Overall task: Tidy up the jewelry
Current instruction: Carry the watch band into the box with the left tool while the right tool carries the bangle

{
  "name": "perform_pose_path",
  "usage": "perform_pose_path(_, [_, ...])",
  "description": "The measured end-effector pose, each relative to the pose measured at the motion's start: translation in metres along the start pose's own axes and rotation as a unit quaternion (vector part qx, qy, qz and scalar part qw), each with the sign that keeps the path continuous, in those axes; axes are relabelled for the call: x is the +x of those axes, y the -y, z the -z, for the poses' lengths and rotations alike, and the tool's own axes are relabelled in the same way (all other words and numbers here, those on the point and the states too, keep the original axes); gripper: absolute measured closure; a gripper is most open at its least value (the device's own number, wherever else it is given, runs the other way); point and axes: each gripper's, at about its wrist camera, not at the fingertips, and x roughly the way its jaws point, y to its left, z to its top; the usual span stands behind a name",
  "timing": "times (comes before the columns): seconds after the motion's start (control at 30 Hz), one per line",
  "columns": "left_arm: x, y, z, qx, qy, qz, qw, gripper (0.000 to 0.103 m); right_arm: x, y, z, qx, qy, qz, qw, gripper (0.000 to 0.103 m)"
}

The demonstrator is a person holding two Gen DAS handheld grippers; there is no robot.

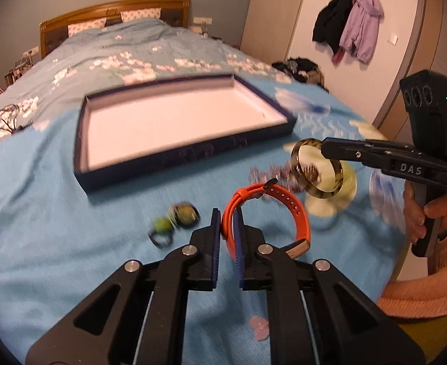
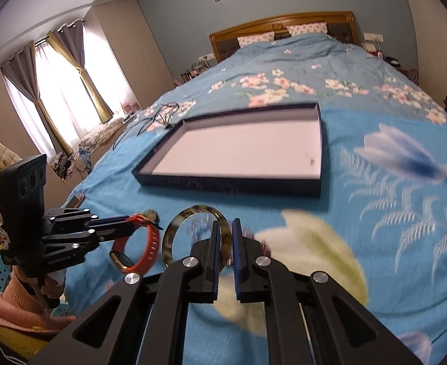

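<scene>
With left gripper (image 1: 228, 228) clamping orange watch (image 1: 284, 213) and right gripper (image 2: 225, 243) pinching tortoiseshell bangle (image 2: 174, 228), mid-carry; next: lower into tray (image 1: 168, 158).

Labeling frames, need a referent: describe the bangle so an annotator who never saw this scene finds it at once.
On the blue floral bedspread, look just in front of the shallow dark-blue tray. The right gripper holds the bangle by its rim. It is a rigid mottled tortoiseshell ring, unlike the orange watch beside it in the left gripper.
</scene>
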Motion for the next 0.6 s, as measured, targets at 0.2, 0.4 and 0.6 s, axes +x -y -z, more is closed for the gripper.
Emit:
perform_pose_path(0.2, [-0.011,-0.015,-0.036,0.005,0.035,-0.029,0.9990,0.094,0.008,0.010,-0.037,-0.006,0.026,0.008,1.000,0.097])
perform_pose_path(0.4, [-0.004,-0.038,-0.077,-0.002,0.048,-0.055,0.9973,0.094,0.032,0.028,-0.081,-0.002,0.033,0.021,0.999,0.097])
perform_pose_path(0.6, [0.021,-0.063,-0.116,-0.010,0.041,-0.071,0.9966,0.094,0.072,0.038,-0.111,0.000,0.020,0.045,0.999,0.097])
